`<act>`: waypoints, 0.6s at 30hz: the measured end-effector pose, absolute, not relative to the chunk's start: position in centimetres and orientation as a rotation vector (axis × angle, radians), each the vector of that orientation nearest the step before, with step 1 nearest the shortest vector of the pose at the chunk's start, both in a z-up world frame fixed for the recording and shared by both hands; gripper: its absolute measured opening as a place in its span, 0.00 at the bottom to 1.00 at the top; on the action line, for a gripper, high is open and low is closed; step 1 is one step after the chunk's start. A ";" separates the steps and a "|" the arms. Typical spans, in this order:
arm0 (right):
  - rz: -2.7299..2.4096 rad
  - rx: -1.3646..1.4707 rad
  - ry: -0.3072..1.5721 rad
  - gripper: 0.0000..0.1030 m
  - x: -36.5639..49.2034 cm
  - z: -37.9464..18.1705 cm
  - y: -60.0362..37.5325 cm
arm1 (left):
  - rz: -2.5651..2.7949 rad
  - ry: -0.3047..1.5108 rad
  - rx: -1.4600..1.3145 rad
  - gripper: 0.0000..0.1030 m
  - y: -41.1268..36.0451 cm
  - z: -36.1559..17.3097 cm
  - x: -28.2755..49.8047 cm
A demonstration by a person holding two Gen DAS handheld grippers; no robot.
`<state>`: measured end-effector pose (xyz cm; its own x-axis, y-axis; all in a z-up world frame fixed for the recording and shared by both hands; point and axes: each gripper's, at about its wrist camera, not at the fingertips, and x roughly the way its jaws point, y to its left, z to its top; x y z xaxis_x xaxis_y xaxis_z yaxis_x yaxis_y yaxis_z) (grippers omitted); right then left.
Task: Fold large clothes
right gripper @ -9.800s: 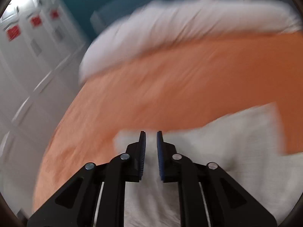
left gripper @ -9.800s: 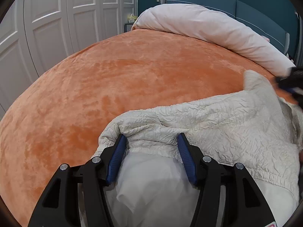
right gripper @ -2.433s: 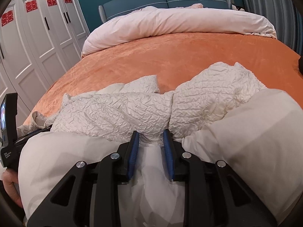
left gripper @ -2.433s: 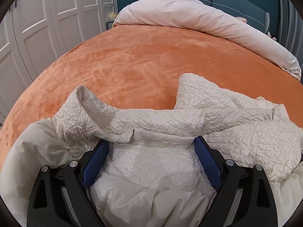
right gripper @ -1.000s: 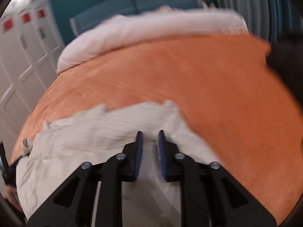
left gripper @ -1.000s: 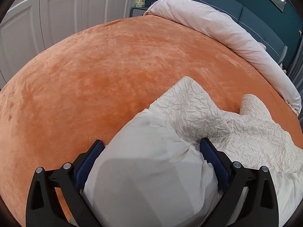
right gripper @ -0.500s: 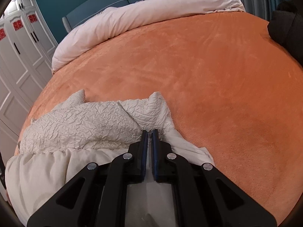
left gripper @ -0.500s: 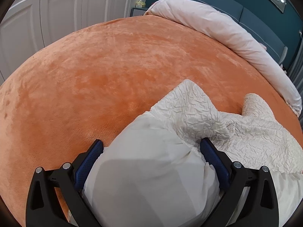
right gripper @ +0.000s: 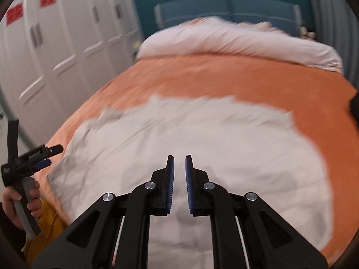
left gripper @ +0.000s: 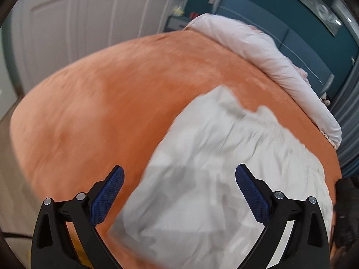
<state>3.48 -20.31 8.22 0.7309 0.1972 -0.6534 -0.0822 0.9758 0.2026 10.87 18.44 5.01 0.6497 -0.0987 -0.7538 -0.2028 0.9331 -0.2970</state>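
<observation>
step: fold laid – cream garment near bed's foot edge | left gripper wide apart, empty | right gripper opening, nothing between | next – probably regrip an edge

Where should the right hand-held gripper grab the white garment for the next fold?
Probably the far edge of the white garment, near its right corner, coming in from the near side over the top. That edge lies free on the orange bedspread, so it can be pinched and drawn back. The right hand-held gripper is opening, with nothing between its jaws; the left hand-held gripper is open too. Blur hides finer seams.
</observation>
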 end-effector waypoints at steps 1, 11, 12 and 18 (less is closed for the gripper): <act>0.163 0.157 0.756 0.10 3.4 7.7 -19.1 | 0.073 0.880 -0.393 0.95 19.2 4.6 9.8; 0.153 0.019 0.870 0.09 4.3 1.8 -14.3 | 0.097 0.987 -0.557 0.95 22.7 0.1 7.1; 0.156 0.021 0.876 0.08 4.5 1.7 -14.3 | 0.078 1.000 -0.545 0.95 22.2 -0.2 7.8; 0.162 0.125 0.912 0.10 2.3 4.4 -15.0 | 0.075 1.001 -0.481 0.94 20.8 -0.5 8.9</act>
